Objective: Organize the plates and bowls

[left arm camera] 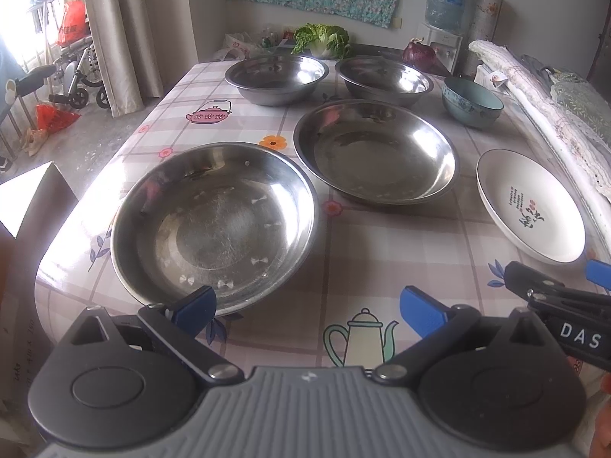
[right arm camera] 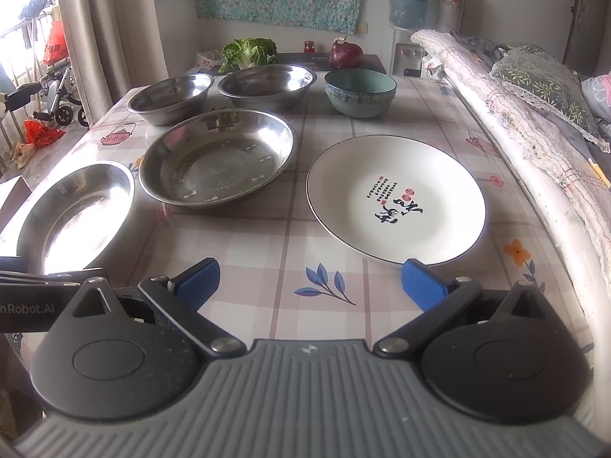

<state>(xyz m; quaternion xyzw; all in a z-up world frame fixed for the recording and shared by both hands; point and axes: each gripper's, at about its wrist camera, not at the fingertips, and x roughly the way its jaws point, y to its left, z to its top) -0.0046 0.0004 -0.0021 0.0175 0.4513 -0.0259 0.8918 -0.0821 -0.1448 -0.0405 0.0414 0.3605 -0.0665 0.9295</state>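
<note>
On the checked tablecloth lie two shallow steel plates, one near (left arm camera: pixel 214 225) (right arm camera: pixel 72 213) and one further back (left arm camera: pixel 376 150) (right arm camera: pixel 217 156). Behind them stand two steel bowls, left (left arm camera: pixel 277 76) (right arm camera: pixel 170 97) and right (left arm camera: pixel 383 78) (right arm camera: pixel 267 84), and a teal ceramic bowl (left arm camera: pixel 471 101) (right arm camera: pixel 359 91). A white ceramic plate with black characters (left arm camera: pixel 530 206) (right arm camera: pixel 395 196) lies at the right. My left gripper (left arm camera: pixel 307 311) is open and empty, just before the near steel plate. My right gripper (right arm camera: pixel 310 282) is open and empty, just before the white plate.
The table's left edge (left arm camera: pixel 65 229) drops to the floor; a cardboard box (left arm camera: pixel 34 198) stands beside it. A lace-covered sofa back (right arm camera: pixel 534 129) borders the right side. A cabbage (right arm camera: pixel 250 51), a red onion (right arm camera: pixel 345 55) and a water dispenser (left arm camera: pixel 445 4) stand beyond the far edge.
</note>
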